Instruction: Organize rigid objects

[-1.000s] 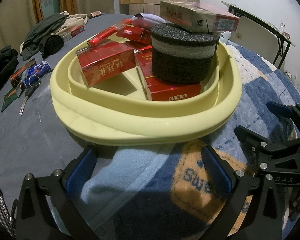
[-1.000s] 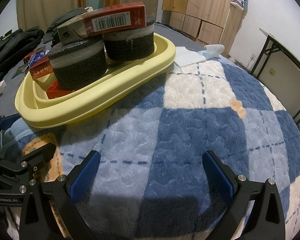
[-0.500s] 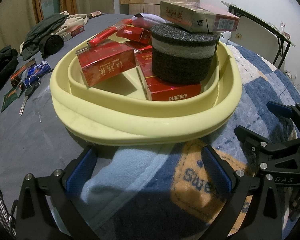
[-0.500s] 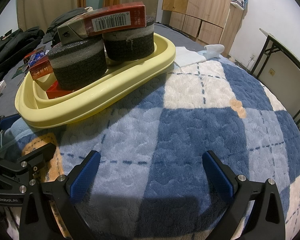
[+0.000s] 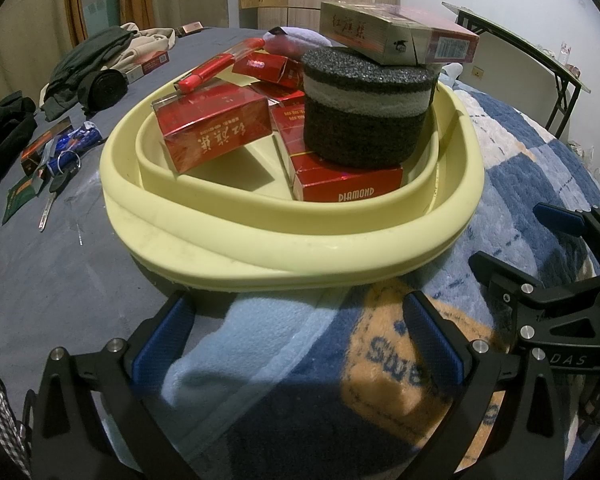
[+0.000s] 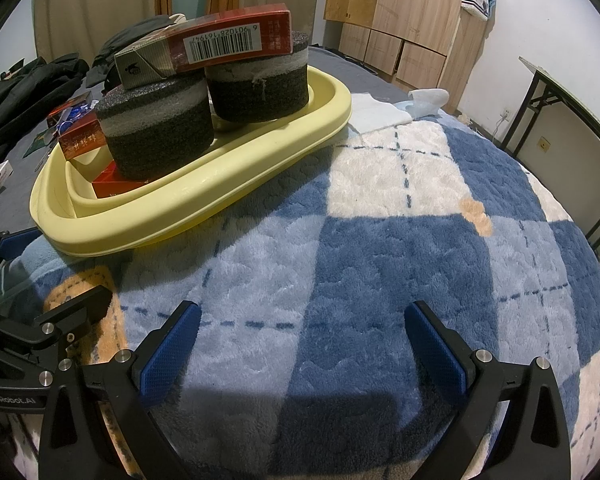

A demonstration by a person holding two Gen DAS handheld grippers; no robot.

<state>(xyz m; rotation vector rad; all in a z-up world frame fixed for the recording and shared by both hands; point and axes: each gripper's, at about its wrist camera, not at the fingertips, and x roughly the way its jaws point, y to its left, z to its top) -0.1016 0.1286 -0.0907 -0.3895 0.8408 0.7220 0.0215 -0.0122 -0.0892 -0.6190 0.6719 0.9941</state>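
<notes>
- The left tool (image 5: 296,338) hangs low over a blue plaid blanket (image 6: 380,240), its blue-padded fingers (image 5: 162,338) spread wide with nothing between them.
- The right tool (image 6: 300,344) sits beside it over the same blanket, fingers likewise well apart and empty; its black frame shows at the right edge of the left wrist view.
- Under the left tool lies a light blue towel (image 5: 240,352) next to an orange patch with blue lettering.
- Just beyond both tools rests a pale yellow tray (image 5: 260,256), partly on the blanket and partly on the grey bed sheet (image 5: 60,272).
- At the tray's near end lies a red box marked DIAMOND (image 5: 348,186), and a dark foam cylinder (image 5: 364,108) with a pale band stands on it.
- To the left of that, a red carton (image 5: 216,128) is propped at a tilt against the tray's inner wall.
- A second foam cylinder (image 6: 260,84) stands farther along the tray, seen in the right wrist view.
- A long cigarette carton (image 6: 208,48) bridges the tops of both cylinders, barcode facing the right camera.
- More red boxes (image 5: 266,66) and a red pen-like stick (image 5: 216,66) are piled at the tray's far part.
- On the sheet left of the tray lie keys (image 5: 54,192) and small packets (image 5: 44,148).
- Farther off are heaped dark clothes (image 5: 88,64), and wooden cabinets (image 6: 404,16) stand against the wall.
</notes>
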